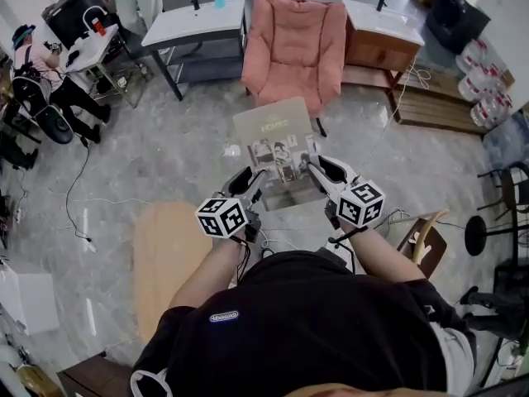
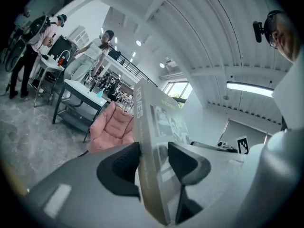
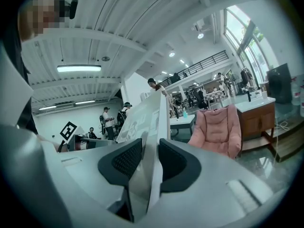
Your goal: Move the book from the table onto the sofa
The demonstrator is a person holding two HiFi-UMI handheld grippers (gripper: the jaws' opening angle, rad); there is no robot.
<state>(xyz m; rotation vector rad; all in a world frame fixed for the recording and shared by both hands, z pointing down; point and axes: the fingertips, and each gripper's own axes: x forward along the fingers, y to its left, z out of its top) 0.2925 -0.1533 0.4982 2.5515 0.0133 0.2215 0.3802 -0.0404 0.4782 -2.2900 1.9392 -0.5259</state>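
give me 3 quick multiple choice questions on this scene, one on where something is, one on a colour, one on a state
1. Where is the book?
A) lying on a table
B) in the air between the two grippers
C) lying on the sofa

2. What colour is the sofa?
A) pink
B) green
C) black

3. How do the left gripper and right gripper stand?
A) both open and empty
B) only the left one clamped
C) both clamped on the book

Answers:
1 B: the head view shows it carried above the floor, a gripper at each side.
2 A: its cushions are pink in every view.
3 C: each gripper view shows pads pressing the book's edge.
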